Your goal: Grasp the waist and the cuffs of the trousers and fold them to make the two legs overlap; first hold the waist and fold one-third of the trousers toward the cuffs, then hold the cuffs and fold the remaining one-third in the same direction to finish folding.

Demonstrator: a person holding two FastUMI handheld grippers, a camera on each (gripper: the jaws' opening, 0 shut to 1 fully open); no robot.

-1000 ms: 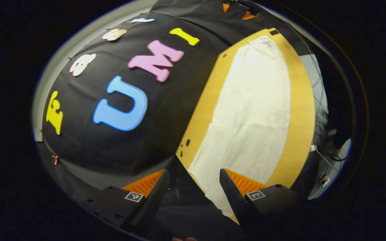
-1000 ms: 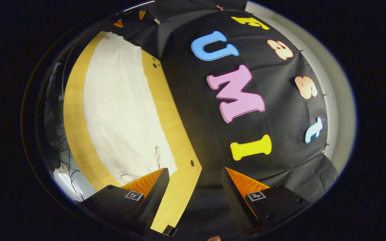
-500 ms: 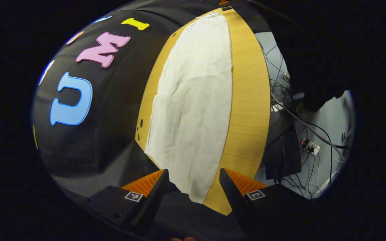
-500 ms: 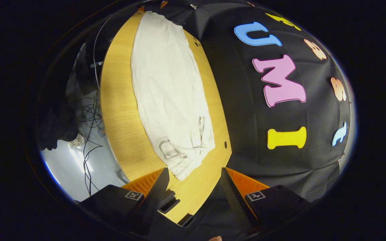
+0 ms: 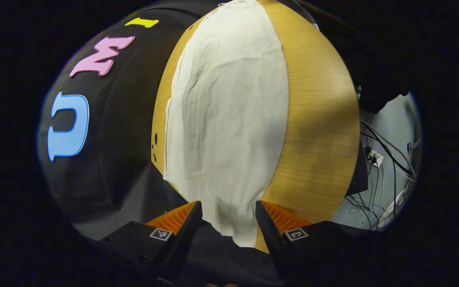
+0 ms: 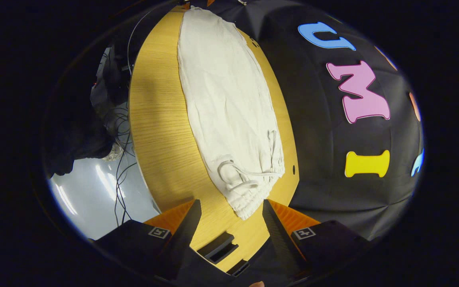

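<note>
Trousers (image 5: 229,119) flat along the table (image 5: 317,131), legs seemingly already overlapped. Left gripper (image 5: 228,217) spread over the cuffs (image 5: 237,227); right gripper (image 6: 231,215) spread near the waist (image 6: 247,195). Best: lower squarely, pinch both layers at the waist, avoid the drawstring (image 6: 233,173).

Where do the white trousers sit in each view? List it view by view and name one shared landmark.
Left gripper view: the white trousers run up the centre from the cuff end between the open left gripper jaws.
Right gripper view: the trousers run up the centre, drawstring waist nearest the open right gripper.
Shared landmark: the wooden table under them.
</note>
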